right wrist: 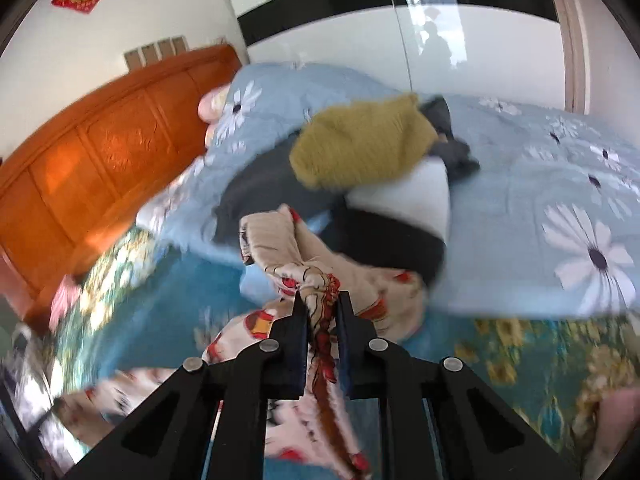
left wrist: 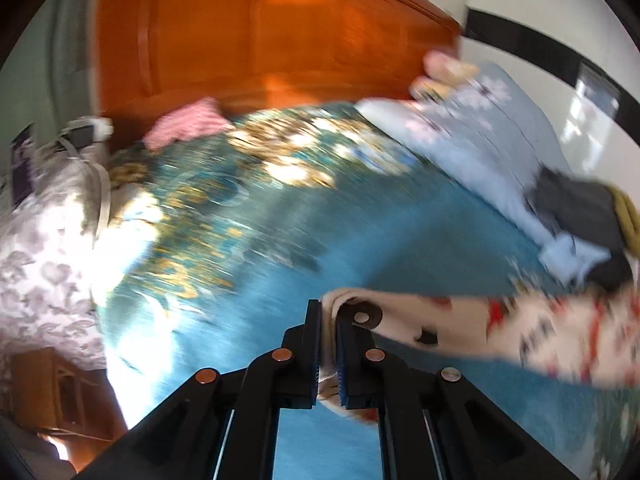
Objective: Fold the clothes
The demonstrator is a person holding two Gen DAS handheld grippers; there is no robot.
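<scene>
A cream garment with red and black cartoon prints stretches from my left gripper toward the right over the blue bedspread. My left gripper is shut on a folded edge of that garment. In the right wrist view the same cream printed garment is bunched and hangs over the bed. My right gripper is shut on a gathered, twisted part of it. Both views are motion-blurred.
An orange wooden headboard stands at the back. A light blue daisy quilt is heaped on the bed with a mustard knit, dark clothes and a white piece. A pink cloth lies by the headboard.
</scene>
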